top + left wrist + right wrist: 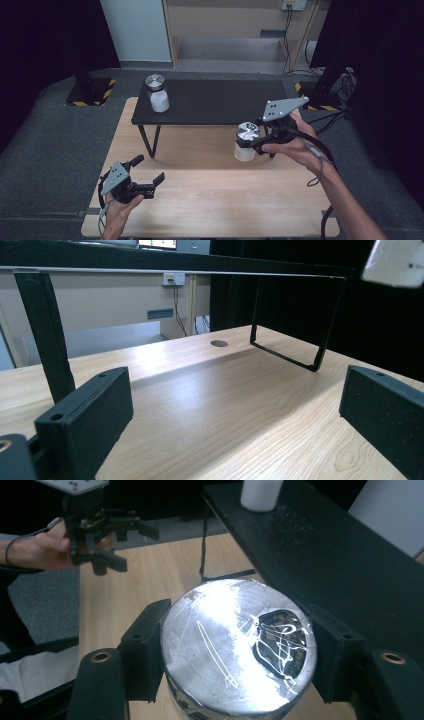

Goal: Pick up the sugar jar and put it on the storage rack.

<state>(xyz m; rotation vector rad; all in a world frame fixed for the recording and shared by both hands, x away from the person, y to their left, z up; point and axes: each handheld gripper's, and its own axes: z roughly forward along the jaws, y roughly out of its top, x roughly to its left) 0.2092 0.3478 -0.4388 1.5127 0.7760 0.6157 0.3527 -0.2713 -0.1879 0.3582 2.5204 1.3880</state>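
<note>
Right gripper [256, 141]: clamped on a jar [245, 142] just under its lid [239, 645], holding it up over the wooden table [210, 200], near the front edge of the black shelf [215, 102].
Left gripper [148, 174]: jaws spread wide with nothing between them — it hovers low over the near left part of the table.
Jar in hand: round, pale and cloudy-sided, capped with a flat silvery lid whose scratched face throws back glare.
How it will likely handle: stiff, smooth-walled, so probably slippery; looks fairly light, though what fills it cannot be told. The rough black pads [145, 650] bite on opposite sides near the top — a sound place to hold, since the lid's rim would likely check any slide.
Second jar [158, 94]: same shape and cap, standing upright on the shelf's far left corner.
Shelf: matte black slab on thin bent-metal legs.
Table: pale wood, fine grain, slightly glossy.
</note>
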